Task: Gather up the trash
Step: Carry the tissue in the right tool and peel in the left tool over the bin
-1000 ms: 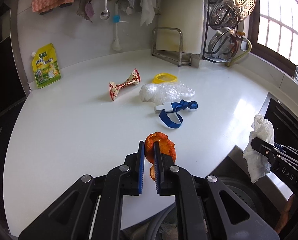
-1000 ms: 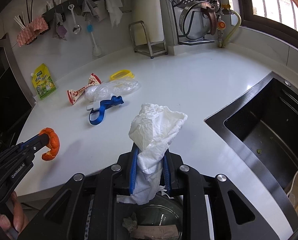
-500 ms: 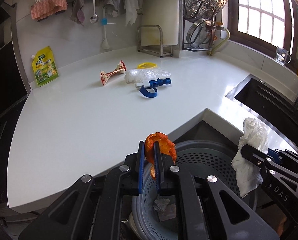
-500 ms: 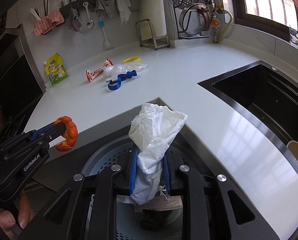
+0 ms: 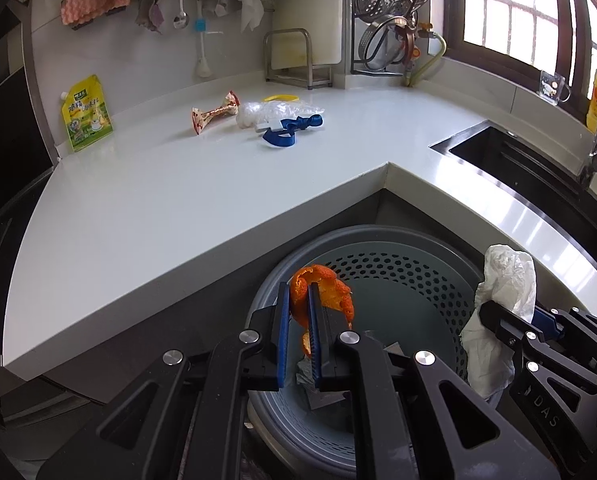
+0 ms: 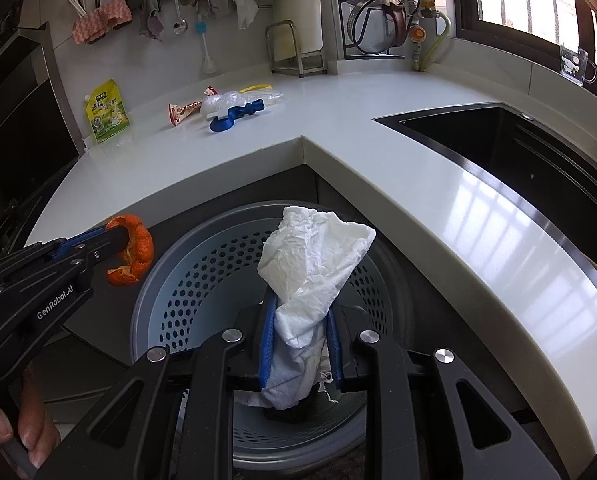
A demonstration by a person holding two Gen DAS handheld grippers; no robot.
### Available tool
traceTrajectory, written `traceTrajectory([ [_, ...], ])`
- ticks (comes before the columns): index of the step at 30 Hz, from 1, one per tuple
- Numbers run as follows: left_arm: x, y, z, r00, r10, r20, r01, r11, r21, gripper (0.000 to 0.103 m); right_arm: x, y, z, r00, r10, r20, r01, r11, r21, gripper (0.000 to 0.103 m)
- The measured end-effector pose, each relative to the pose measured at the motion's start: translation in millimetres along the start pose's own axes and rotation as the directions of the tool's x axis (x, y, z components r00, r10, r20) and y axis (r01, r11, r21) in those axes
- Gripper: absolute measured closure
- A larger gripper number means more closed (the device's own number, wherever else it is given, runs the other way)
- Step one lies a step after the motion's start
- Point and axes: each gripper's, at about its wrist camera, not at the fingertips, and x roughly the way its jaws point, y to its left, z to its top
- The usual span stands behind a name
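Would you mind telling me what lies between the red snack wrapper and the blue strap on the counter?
A crumpled clear plastic bag lies between the red snack wrapper and the blue strap, shown in both wrist views.

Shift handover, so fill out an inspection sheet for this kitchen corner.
Surface: white countertop, bare near its front edge.
Job's things: orange peel and crumpled paper towel held above the perforated bin; red wrapper, clear plastic bag and blue strap lie on the counter.
Clutter: yellow pouch against the wall.
Grippers: left gripper shut on the peel; right gripper shut on the towel.
Cables: nothing seen.
Surroundings: sink, window.
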Motion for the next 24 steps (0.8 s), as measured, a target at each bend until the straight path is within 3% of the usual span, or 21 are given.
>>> traceTrajectory([
  [24, 37, -5, -22, 0.994, -0.016, -0.111, 0.016, 1.000, -0.004, 0.093, 33, -4, -21, 0.996, 0.029, -0.079, -0.028, 1.000, 0.011, 0.081],
])
